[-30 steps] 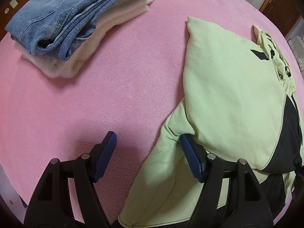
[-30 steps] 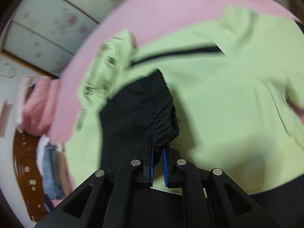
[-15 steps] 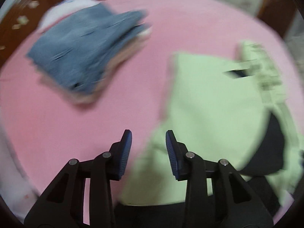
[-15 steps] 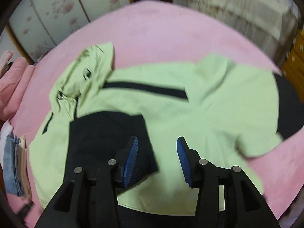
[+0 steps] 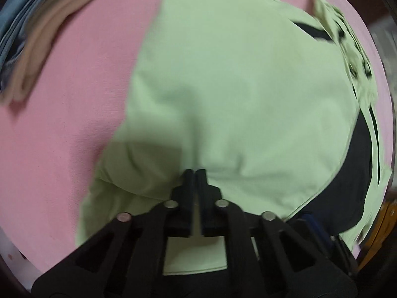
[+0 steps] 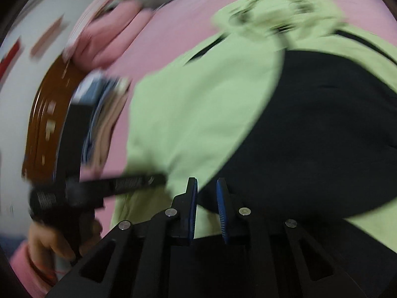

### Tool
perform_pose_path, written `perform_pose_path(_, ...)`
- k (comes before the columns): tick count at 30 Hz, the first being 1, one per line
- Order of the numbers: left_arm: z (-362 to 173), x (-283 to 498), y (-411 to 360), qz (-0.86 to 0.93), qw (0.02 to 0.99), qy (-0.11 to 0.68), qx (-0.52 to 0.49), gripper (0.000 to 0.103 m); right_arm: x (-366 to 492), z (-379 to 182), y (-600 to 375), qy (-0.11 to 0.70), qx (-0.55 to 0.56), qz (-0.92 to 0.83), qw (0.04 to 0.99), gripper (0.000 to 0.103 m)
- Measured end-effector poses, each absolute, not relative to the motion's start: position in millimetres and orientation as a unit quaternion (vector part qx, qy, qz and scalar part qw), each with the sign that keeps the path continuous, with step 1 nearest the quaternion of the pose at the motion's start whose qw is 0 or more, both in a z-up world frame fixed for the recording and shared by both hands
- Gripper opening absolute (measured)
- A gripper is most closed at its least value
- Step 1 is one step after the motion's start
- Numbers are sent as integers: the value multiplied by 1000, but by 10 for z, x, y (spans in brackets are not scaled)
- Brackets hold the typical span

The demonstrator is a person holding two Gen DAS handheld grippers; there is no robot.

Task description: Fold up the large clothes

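A light green hoodie (image 5: 235,87) with black panels lies on the pink bed (image 5: 62,124), hood (image 5: 347,39) at the far right. My left gripper (image 5: 194,173) is shut on the hoodie's near green edge. In the right wrist view the hoodie (image 6: 198,114) shows its black panel (image 6: 322,136). My right gripper (image 6: 207,188) is open by a narrow gap, low over the line where green meets black; no cloth shows between its blue pads. The left gripper (image 6: 148,182) and the hand holding it show at the left of that view.
A folded stack of blue jeans and beige cloth (image 5: 37,32) lies at the far left of the bed, also in the right wrist view (image 6: 104,124). Pink pillows (image 6: 104,39) and a brown wooden headboard (image 6: 47,124) stand beyond it.
My left gripper has closed from open onto the hoodie's green edge. My right gripper let go of the black cloth, opened, narrowed its gap and swung left towards the left gripper.
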State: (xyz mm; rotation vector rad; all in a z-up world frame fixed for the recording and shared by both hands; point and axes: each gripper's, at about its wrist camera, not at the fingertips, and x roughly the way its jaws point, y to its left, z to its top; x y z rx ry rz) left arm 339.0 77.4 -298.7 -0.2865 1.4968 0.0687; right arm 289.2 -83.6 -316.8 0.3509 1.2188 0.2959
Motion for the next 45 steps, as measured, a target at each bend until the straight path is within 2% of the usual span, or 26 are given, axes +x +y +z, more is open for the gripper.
perform_pose_path(2,-2967,3406,873,30,721,677,-142,1,2892,-3190,-726,574,99,132,802,14)
perform_pose_path(4,-2959,3430,978,23,721,678,-141,1,2894,-3182,-827,569,79,118,810,12)
perform_pose_path(6,-2933,3426,1057,18,721,678,-140,1,2859,-3178,-1186,565,98,67,817,12)
perform_pose_path(8,-2936,3471,1098,17,719,677,-156,1,2762,-3220,-1800,562,153,-2,813,3)
perform_pose_path(10,-2933,3466,1208,14,715,675,-183,1,2637,-3266,-2366,558,171,-98,806,0)
perform_pose_path(13,-2921,3480,1337,18,711,674,-198,1,2479,-3207,-2888,539,248,-122,796,0)
perform_pose_path(14,-2914,3457,1339,19,712,674,-196,1,2476,-3157,-2919,538,228,-153,797,0)
perform_pose_path(16,-2870,3445,1179,24,717,673,-178,1,2499,-3058,-2911,537,178,-207,798,0)
perform_pose_path(17,-2780,3442,1153,30,722,673,-159,1,2559,-3027,-2855,528,190,-199,804,0)
perform_pose_path(21,-2441,3435,829,-57,738,661,-125,1,2722,-2942,-2467,471,305,-103,822,0)
perform_pose_path(26,-2407,3694,699,-127,725,659,-155,1,3328,-3460,-1357,529,433,112,721,0)
perform_pose_path(32,-2793,4114,1027,-90,737,650,-162,1,3632,-3632,-956,571,369,149,718,0)
perform_pose_path(34,-2881,4143,1275,-89,730,645,-208,1,3655,-3663,-1252,562,370,130,728,0)
perform_pose_path(38,-2959,4152,1738,-86,737,621,-253,1,3369,-3626,-2334,500,451,28,739,0)
perform_pose_path(42,-3013,4247,1989,-65,756,610,-229,1,2916,-3489,-3256,454,461,-100,756,0)
perform_pose_path(45,-2978,4310,1902,-55,763,614,-195,1,2827,-3343,-3383,448,431,-137,771,0)
